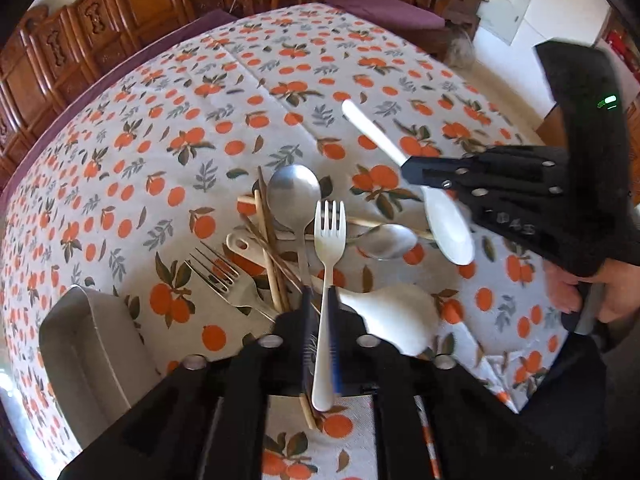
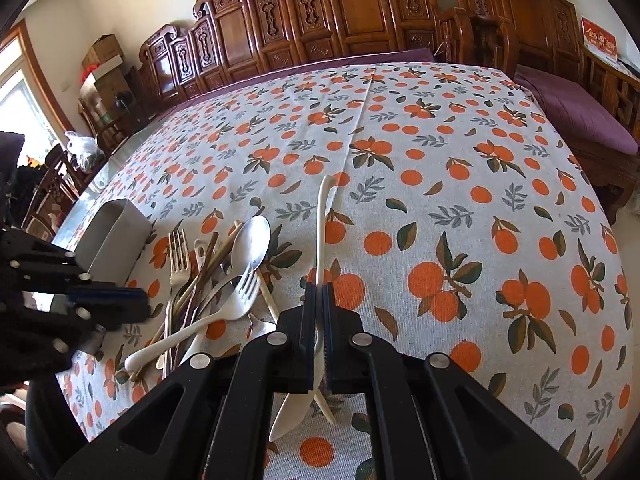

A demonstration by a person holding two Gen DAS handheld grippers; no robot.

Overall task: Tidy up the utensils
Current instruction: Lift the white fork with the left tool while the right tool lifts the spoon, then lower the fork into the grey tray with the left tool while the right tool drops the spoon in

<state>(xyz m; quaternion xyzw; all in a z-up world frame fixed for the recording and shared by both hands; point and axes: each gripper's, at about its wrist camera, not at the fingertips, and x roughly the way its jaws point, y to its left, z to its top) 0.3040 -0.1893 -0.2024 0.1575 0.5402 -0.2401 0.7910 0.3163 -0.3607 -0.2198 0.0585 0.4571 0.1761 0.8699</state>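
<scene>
My left gripper (image 1: 319, 304) is shut on a white plastic fork (image 1: 329, 240), held above a pile of utensils; it also shows in the right wrist view (image 2: 132, 300) with the fork (image 2: 224, 310). My right gripper (image 2: 319, 292) is shut on a white plastic spoon (image 2: 320, 232), handle pointing away; in the left wrist view it (image 1: 412, 172) holds the spoon (image 1: 448, 220) in the air. The pile holds a large metal spoon (image 1: 294, 192), a metal fork (image 1: 224, 276), a small metal spoon (image 1: 386, 240), wooden chopsticks (image 1: 268, 240) and a white ladle-like spoon (image 1: 396, 316).
A grey metal utensil holder (image 1: 80, 344) stands at the left of the pile, also in the right wrist view (image 2: 110, 236). The table wears an orange-print cloth (image 2: 440, 200). Carved wooden chairs (image 2: 320, 20) line the far edge.
</scene>
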